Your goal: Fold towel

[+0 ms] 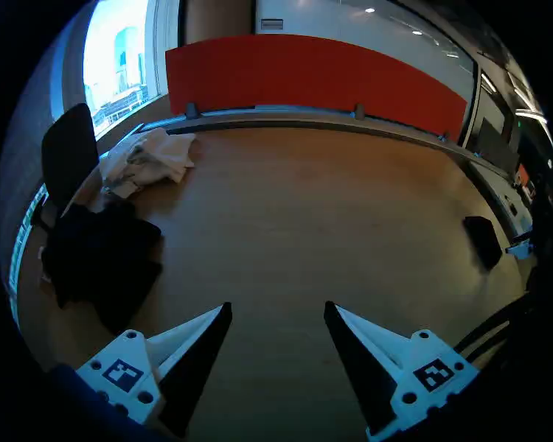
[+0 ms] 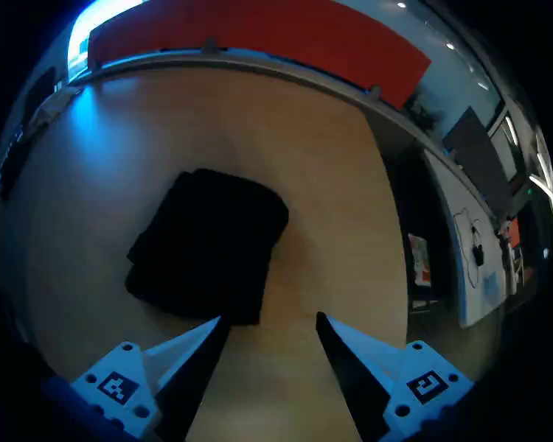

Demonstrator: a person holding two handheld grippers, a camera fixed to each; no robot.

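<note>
Left gripper view: left gripper [image 1: 277, 305] hovered over table [image 1: 313, 199], jaws wide.
Right gripper [image 2: 271, 317]: over table, jaws wide.
Dark towel [image 2: 206, 247]: lay on table, folds unreadable.

the dark towel [image 2: 206, 247] is so black that its folds cannot be seen. a finger [image 2: 195, 353] of the right gripper [image 2: 269, 317] hides a bit of its near edge. the dark heap [image 1: 99, 258] is just as hard to make out. a small black thing [image 1: 483, 239] is too dark to name. the chair [image 1: 70, 155] is cut off at the side.
</note>
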